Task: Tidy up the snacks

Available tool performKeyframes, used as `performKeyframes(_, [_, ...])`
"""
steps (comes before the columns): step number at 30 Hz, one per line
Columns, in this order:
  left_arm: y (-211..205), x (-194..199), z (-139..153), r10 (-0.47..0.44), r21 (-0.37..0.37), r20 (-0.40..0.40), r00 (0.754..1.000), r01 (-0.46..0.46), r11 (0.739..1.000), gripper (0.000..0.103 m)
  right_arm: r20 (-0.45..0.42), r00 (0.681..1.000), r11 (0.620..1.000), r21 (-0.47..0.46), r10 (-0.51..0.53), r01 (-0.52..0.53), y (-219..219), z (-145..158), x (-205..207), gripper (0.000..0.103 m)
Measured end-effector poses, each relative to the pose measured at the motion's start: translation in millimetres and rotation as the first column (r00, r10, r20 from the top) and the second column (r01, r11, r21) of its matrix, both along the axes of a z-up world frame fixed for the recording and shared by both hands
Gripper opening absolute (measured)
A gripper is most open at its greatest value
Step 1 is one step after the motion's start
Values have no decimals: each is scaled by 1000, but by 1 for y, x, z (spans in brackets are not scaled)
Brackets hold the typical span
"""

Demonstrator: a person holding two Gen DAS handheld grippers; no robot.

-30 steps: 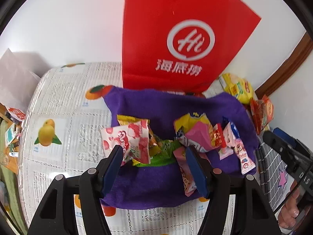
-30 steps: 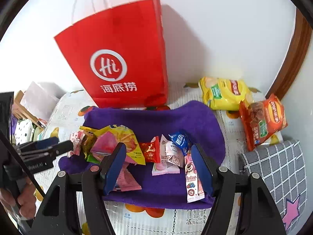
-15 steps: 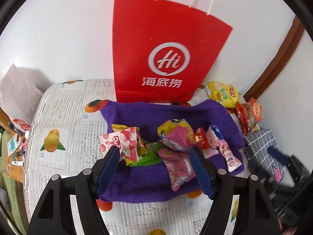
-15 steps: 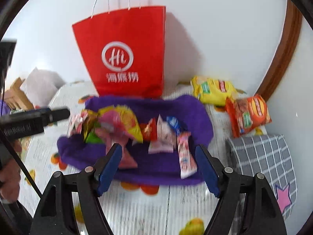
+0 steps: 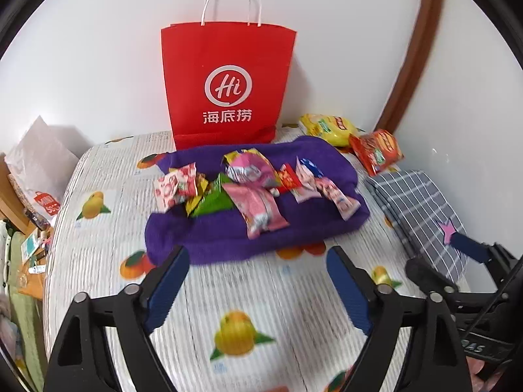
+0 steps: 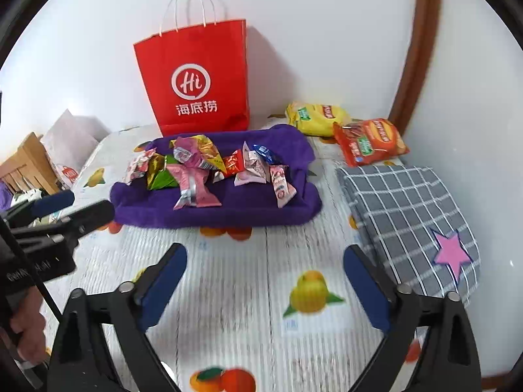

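Several small snack packets lie in a heap on a purple towel on the table. A red paper bag stands upright behind the towel against the wall. A yellow chip bag and an orange chip bag lie to the towel's right. My left gripper is open and empty, short of the towel's front edge. My right gripper is open and empty, also in front of the towel.
A folded grey checked cloth with a pink star lies at the right. The table wears a white fruit-print cover. A white bag and wooden furniture stand off the table's left edge. A wooden frame runs up the wall.
Both grippers have pulled back from the towel toward the table's front; the towel, snacks and bag look smaller and farther. Both stay open and empty.
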State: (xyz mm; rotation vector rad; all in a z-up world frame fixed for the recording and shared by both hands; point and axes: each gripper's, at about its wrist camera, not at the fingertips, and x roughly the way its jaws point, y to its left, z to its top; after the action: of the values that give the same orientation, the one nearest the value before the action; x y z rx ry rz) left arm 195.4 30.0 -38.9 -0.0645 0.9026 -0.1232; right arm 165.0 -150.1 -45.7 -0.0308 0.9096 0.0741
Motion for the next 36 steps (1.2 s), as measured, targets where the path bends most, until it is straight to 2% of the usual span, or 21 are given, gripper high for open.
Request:
performKeyframes(6, [0, -53, 11, 7, -3, 53, 999, -7, 1000, 99, 49, 998, 999, -24, -34, 35, -2, 15, -53, 101])
performKeyframes(17, [6, -129, 27, 26, -13, 96, 995, -24, 1000, 99, 70, 996, 999, 24, -48, 46, 4, 30, -121, 101])
performKeyframes(25, [13, -156, 38, 15, -29, 134, 991, -12, 1000, 99, 104, 992, 997, 34, -71, 68, 11, 45, -143, 101])
performKeyframes(36, [17, -166, 39, 17, -57, 147, 989, -8, 998, 100, 129, 989, 997, 10, -77, 76, 21, 49, -158, 101])
